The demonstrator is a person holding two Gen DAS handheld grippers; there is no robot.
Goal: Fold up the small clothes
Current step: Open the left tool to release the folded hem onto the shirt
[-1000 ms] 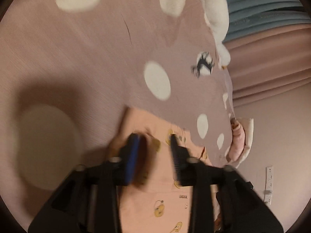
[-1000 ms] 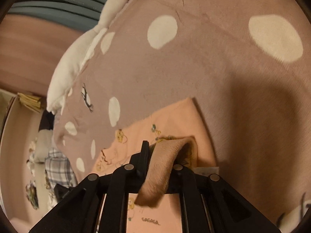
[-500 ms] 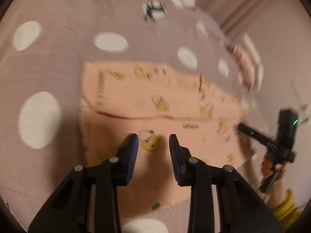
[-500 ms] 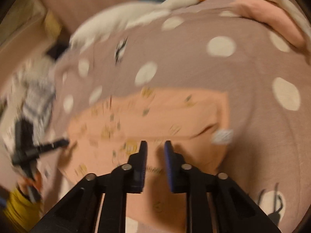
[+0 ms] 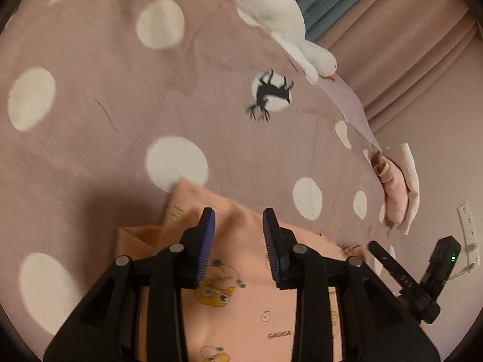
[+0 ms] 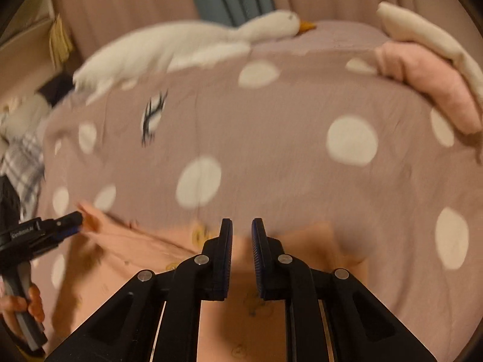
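The left claw (image 5: 238,232) is spread, empty, above the peach garment (image 5: 241,307), which lies flat on the dotted bedspread (image 5: 120,105) directly beneath its fingers. The right claw (image 6: 241,241) is also parted with nothing between its fingers, over the same garment (image 6: 241,316). A white toy goose (image 5: 271,9) lies well ahead of both claws.

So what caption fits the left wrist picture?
Open left gripper above a peach garment on a dotted bedspread, plush goose beyond.
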